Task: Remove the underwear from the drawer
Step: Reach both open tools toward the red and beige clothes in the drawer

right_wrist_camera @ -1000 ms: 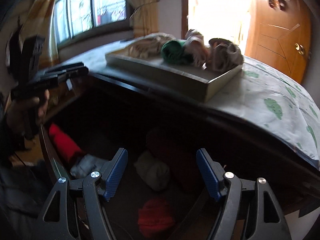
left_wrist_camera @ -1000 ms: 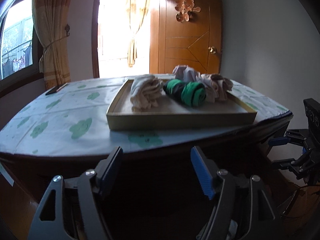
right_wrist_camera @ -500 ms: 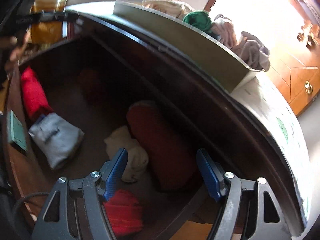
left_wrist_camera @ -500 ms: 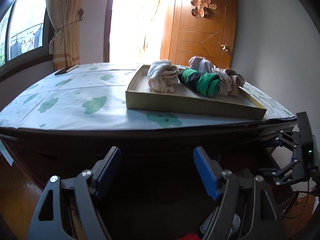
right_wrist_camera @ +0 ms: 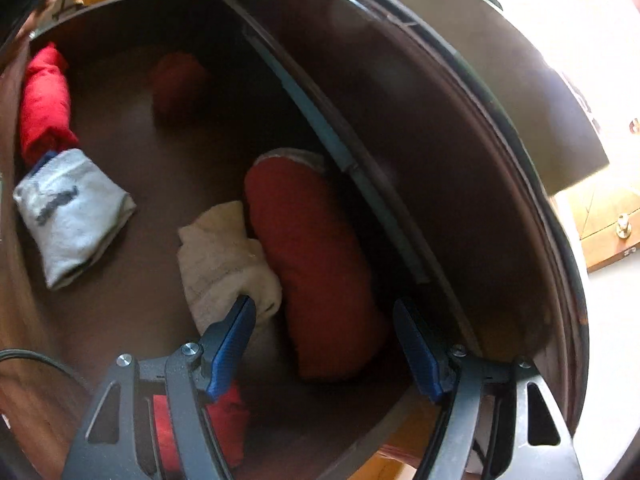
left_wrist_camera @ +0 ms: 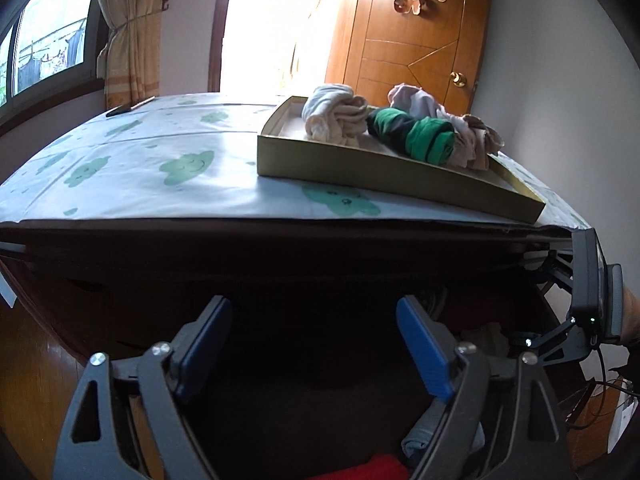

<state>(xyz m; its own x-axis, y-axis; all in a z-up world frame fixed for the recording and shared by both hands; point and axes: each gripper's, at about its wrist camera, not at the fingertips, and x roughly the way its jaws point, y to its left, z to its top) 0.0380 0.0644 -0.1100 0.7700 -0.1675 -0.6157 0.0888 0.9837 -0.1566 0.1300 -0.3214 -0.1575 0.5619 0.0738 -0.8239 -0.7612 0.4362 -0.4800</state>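
Note:
In the right wrist view the dark wooden drawer (right_wrist_camera: pixel 168 152) stands open. Inside lie a long red roll (right_wrist_camera: pixel 316 272), a cream roll (right_wrist_camera: pixel 224 264) beside it, a grey-white folded piece (right_wrist_camera: pixel 72 216), a red roll at the far left (right_wrist_camera: pixel 42 104), a dim red ball at the back (right_wrist_camera: pixel 180 84) and a red piece (right_wrist_camera: pixel 224 420) under my fingers. My right gripper (right_wrist_camera: pixel 324 340) is open, low in the drawer, its jaws either side of the long red roll's near end. My left gripper (left_wrist_camera: pixel 312 344) is open and empty in front of the dark drawer opening.
On the tabletop (left_wrist_camera: pixel 132 168) with a cloud-print cloth stands a shallow box (left_wrist_camera: pixel 384 176) holding cream (left_wrist_camera: pixel 336 116), green (left_wrist_camera: pixel 416 136) and pale rolled garments. The table edge overhangs the drawer. The right gripper's body (left_wrist_camera: pixel 588 312) shows at right. A wooden door (left_wrist_camera: pixel 416 40) is behind.
My right gripper has dropped from above the drawer down into it, closing in on the long red roll. My left gripper has drifted left and a little nearer the table. Both stay open.

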